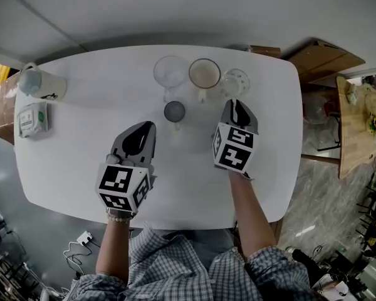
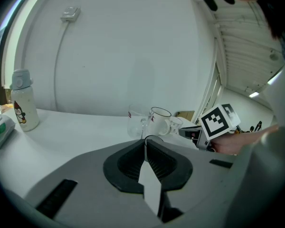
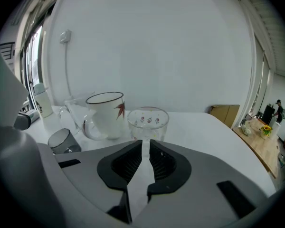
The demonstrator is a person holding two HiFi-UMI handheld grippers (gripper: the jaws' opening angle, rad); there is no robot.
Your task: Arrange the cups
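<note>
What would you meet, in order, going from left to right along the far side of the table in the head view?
White bottle → clear glass cup → white mug → patterned glass.

Soft even daylight, fisheye-warped edges

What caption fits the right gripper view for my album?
Empty right gripper facing a flowered glass beside a white mug on a white table.
</note>
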